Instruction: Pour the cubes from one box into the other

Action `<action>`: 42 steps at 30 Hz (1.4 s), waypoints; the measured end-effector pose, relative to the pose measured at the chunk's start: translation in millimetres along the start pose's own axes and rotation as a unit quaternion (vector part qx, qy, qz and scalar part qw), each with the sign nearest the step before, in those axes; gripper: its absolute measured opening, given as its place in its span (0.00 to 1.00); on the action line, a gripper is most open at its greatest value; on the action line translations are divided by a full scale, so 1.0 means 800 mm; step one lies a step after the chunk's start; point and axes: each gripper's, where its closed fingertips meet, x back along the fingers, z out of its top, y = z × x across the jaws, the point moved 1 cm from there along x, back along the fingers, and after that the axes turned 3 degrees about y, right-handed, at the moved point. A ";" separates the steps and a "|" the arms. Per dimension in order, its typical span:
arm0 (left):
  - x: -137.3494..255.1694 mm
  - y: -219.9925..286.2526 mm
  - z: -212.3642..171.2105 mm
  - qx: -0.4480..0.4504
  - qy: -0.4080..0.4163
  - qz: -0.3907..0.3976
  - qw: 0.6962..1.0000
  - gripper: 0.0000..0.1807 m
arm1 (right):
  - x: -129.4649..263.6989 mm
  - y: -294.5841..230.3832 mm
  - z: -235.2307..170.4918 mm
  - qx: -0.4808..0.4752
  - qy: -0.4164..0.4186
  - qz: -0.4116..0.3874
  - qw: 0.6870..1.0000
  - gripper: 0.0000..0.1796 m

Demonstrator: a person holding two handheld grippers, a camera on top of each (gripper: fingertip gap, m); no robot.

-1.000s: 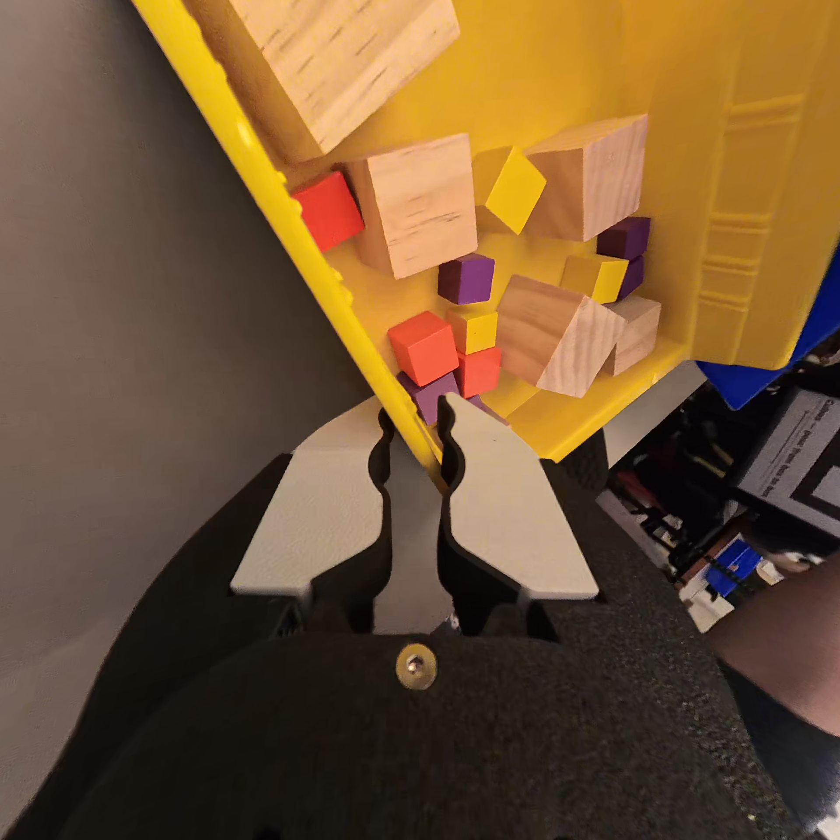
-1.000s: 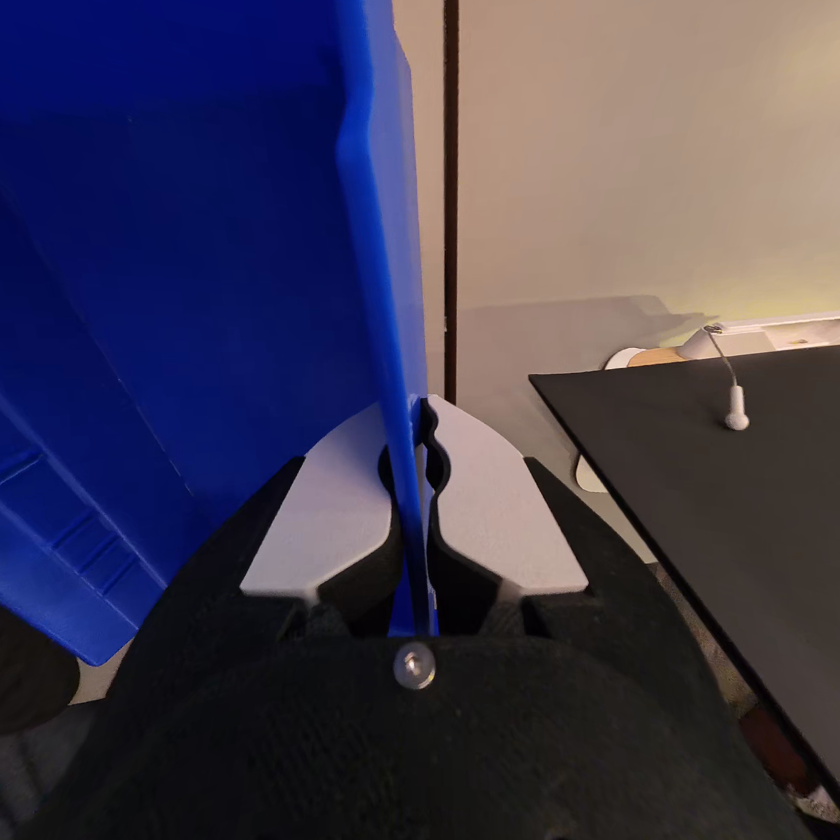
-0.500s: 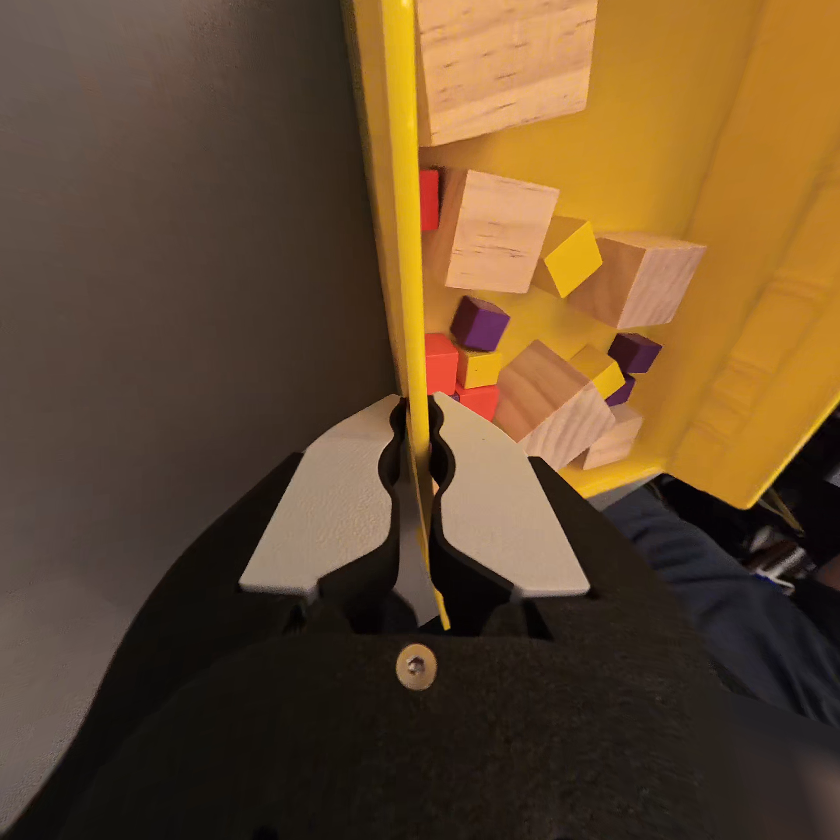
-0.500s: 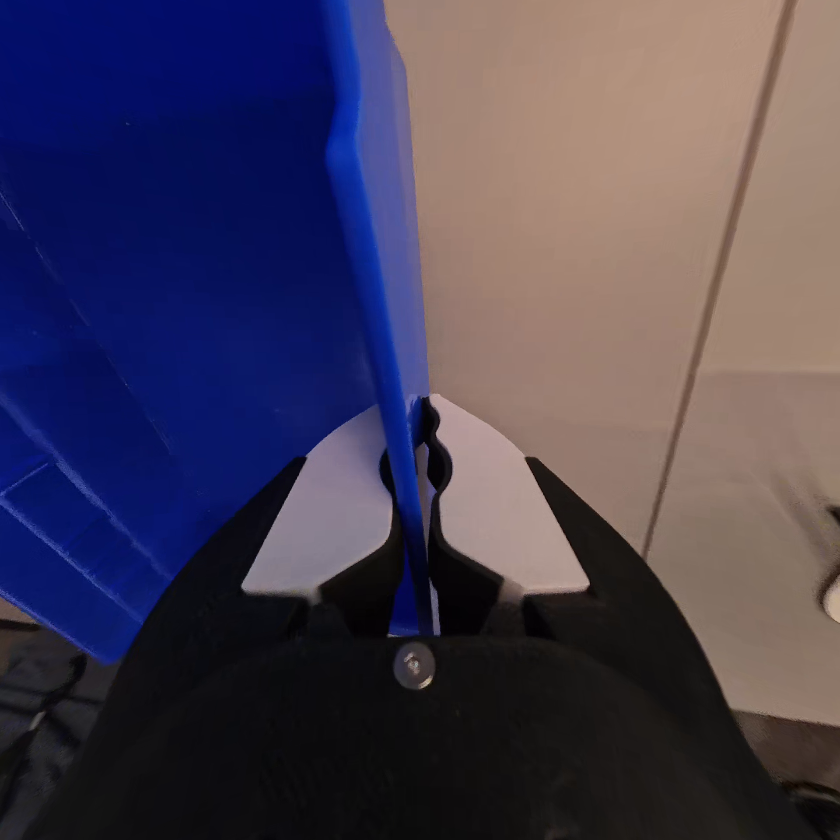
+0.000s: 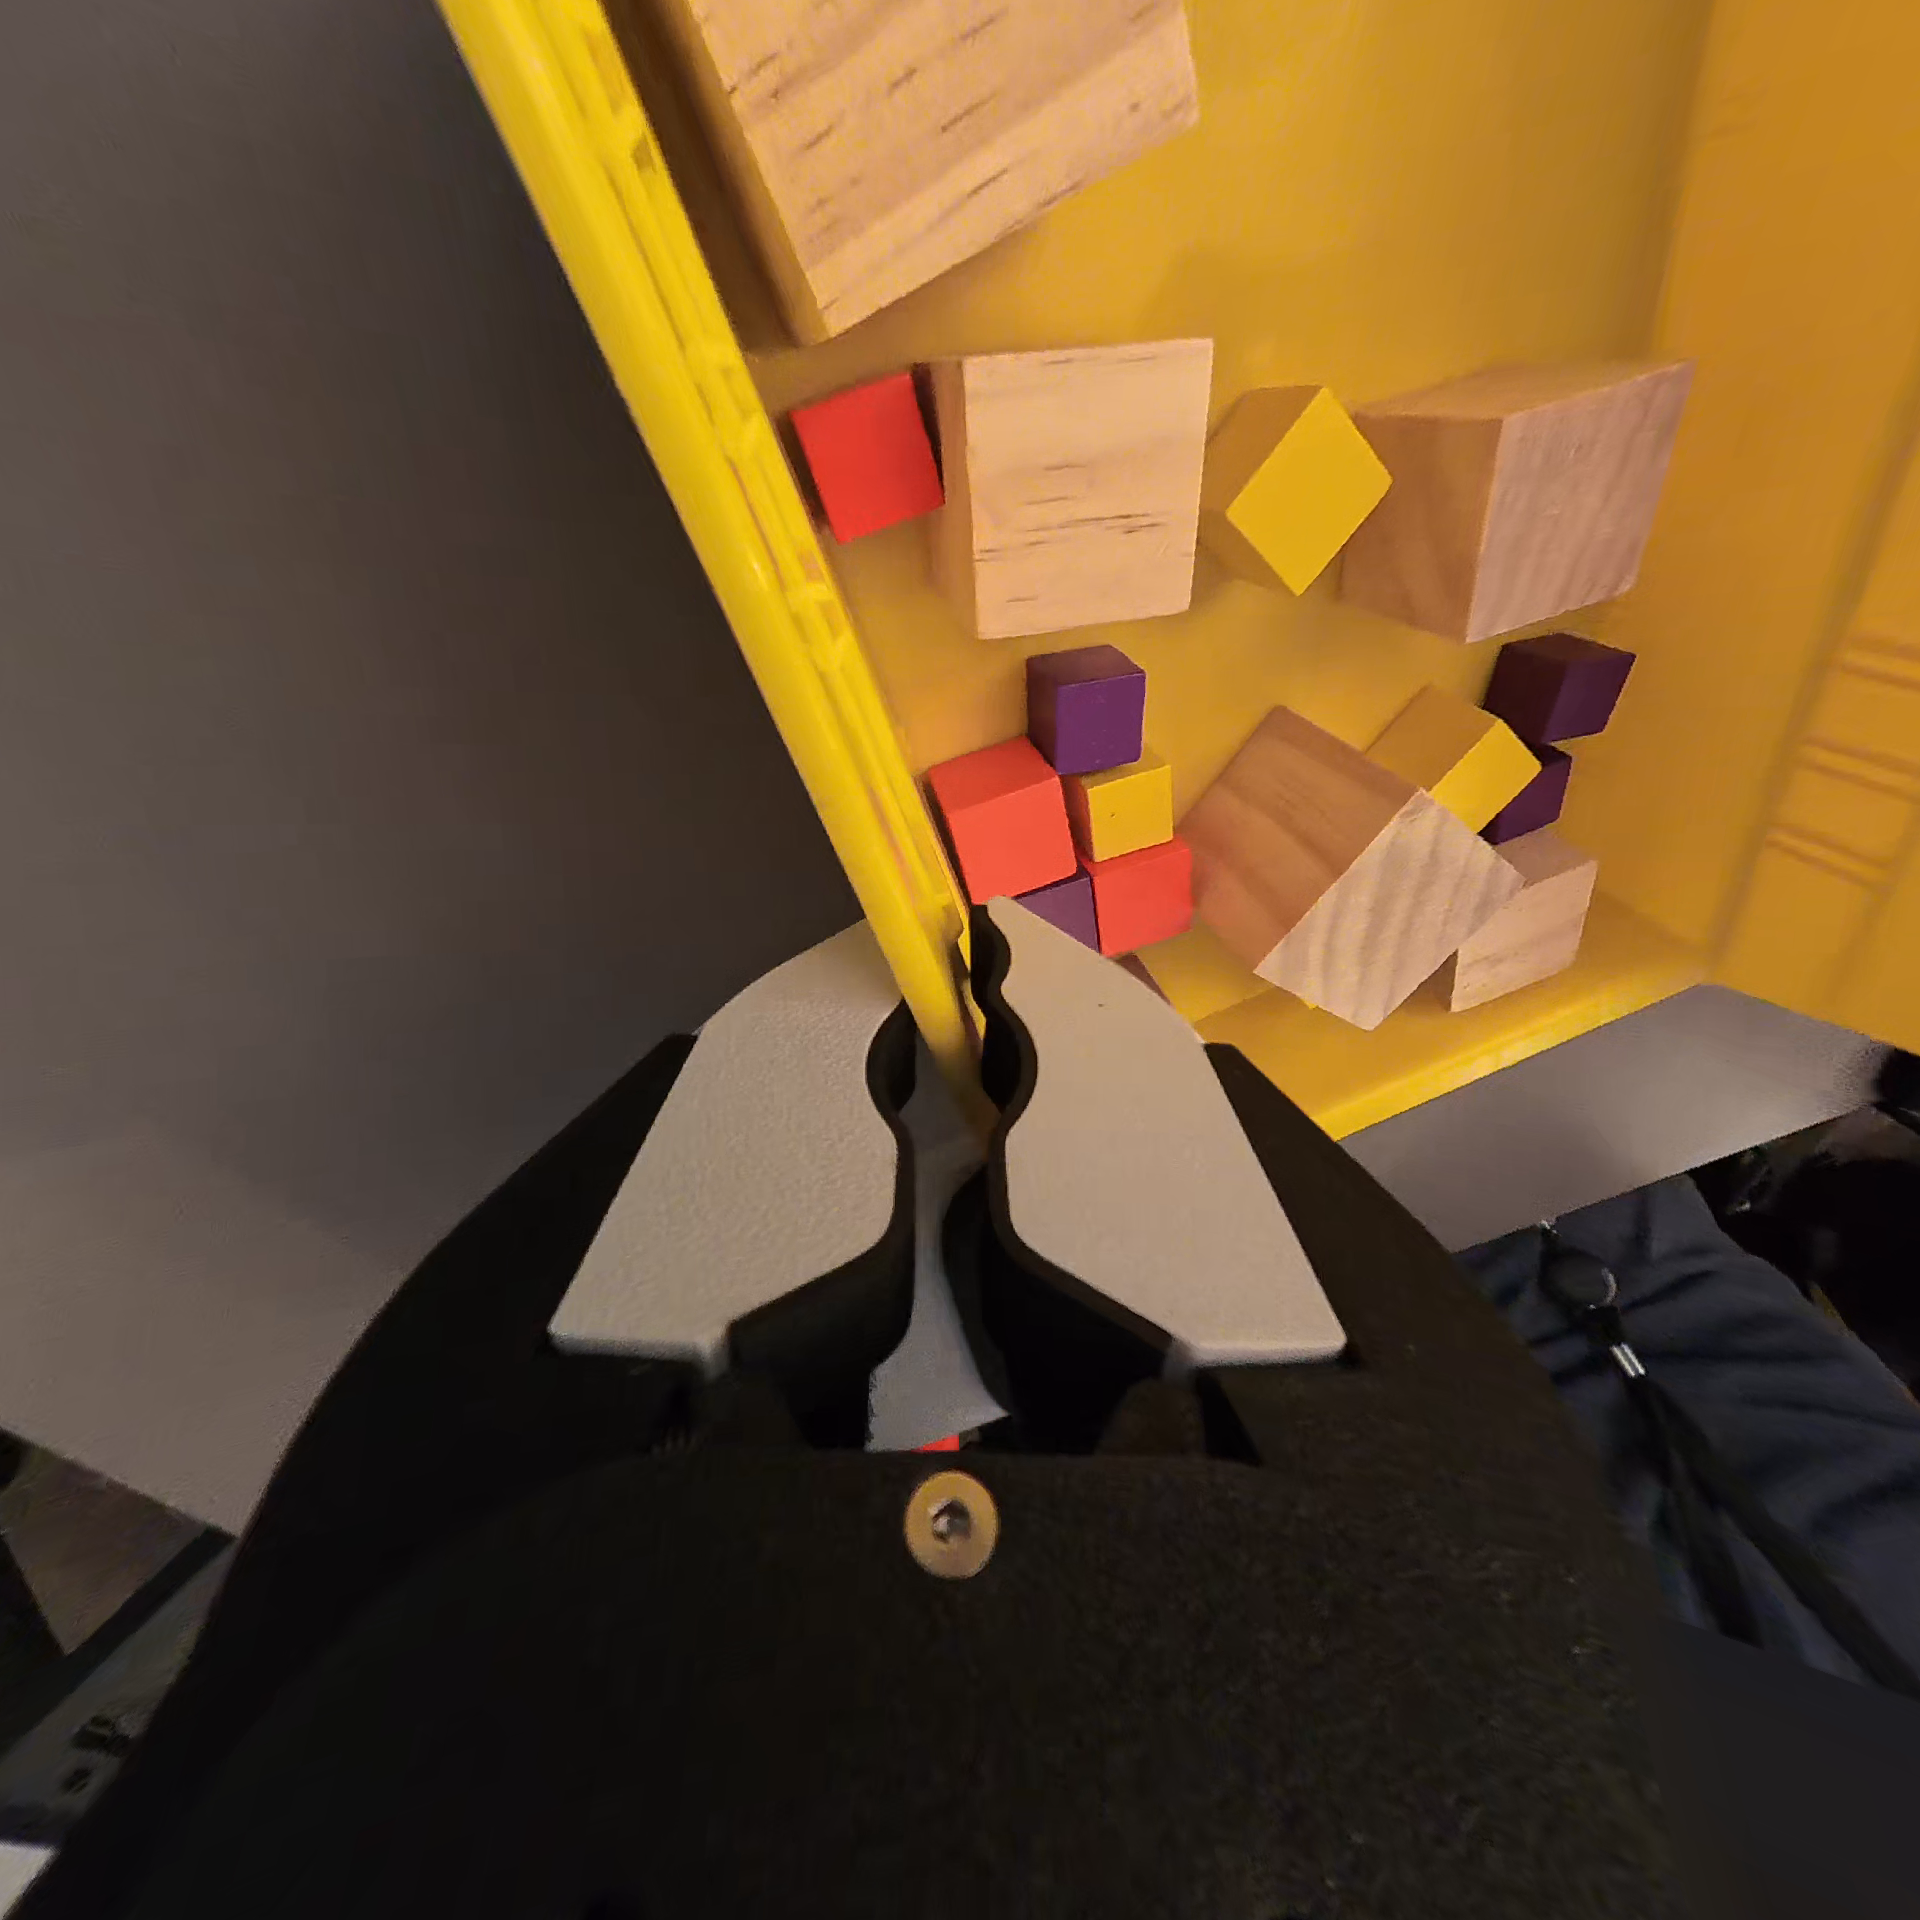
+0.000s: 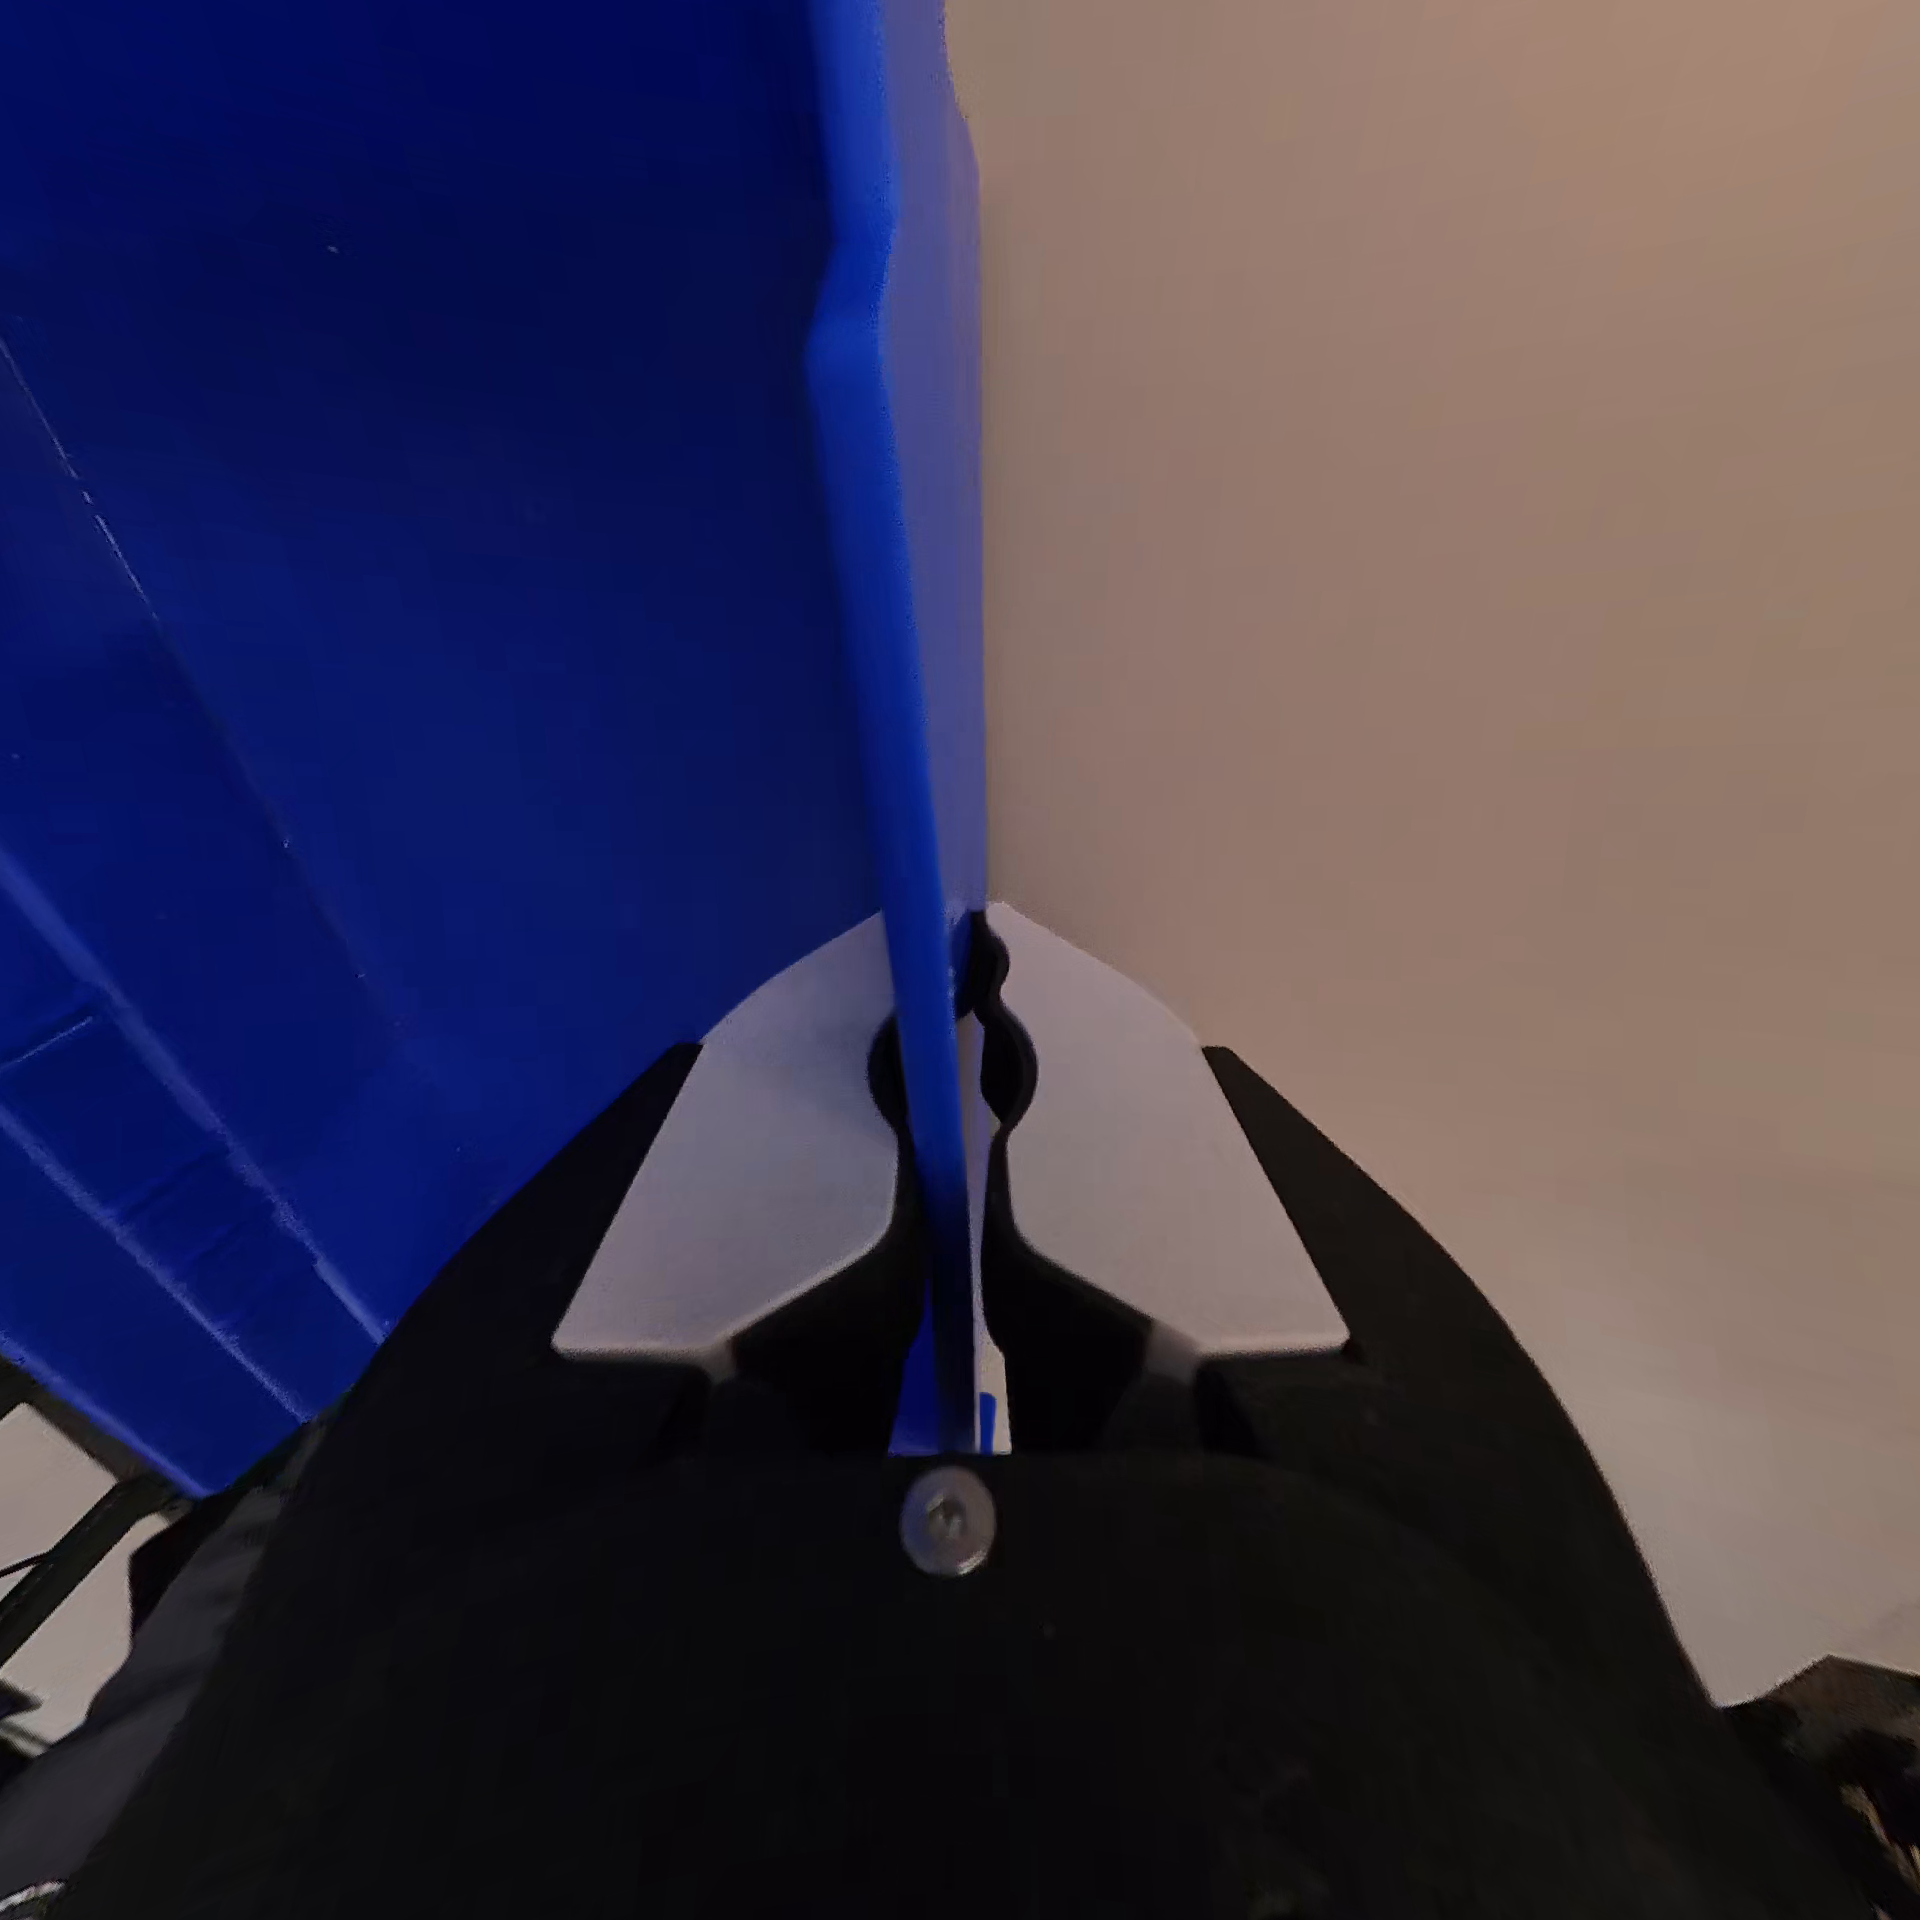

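Observation:
My left gripper is shut on the side wall of a yellow box held in the air. Inside it lie several cubes: large plain wooden ones, small red ones, purple ones and yellow ones, gathered toward the near end by my fingers. My right gripper is shut on the side wall of a blue box, also held up. The visible inside of the blue box shows no cubes. Neither box appears in the other view.
A plain grey wall is left of the yellow box and a beige wall right of the blue box. A person's dark blue clothing is at the lower right under the yellow box. Dark clutter sits at the bottom right corner.
The yellow box has swung in my left grip and the cubes stay bunched at its near end. The right view has turned off the black table toward bare wall; the blue box stays gripped.

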 end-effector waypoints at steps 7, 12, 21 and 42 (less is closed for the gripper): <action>0.009 -0.040 -0.011 -0.006 0.028 0.010 1.000 0.03 | -0.007 -0.003 0.007 -0.005 0.002 -0.010 1.000 0.04; 0.008 -0.040 -0.011 -0.031 0.040 0.010 0.999 0.04 | -0.004 -0.010 0.012 -0.017 0.035 0.031 0.999 0.12; 0.010 -0.047 -0.009 -0.015 0.079 -0.026 0.996 0.05 | 0.131 -0.039 0.052 0.070 0.308 -0.067 0.947 0.25; 0.259 -0.039 -0.054 -0.028 0.604 -0.218 0.766 0.12 | 0.156 -0.532 0.017 0.378 0.614 0.245 0.648 0.45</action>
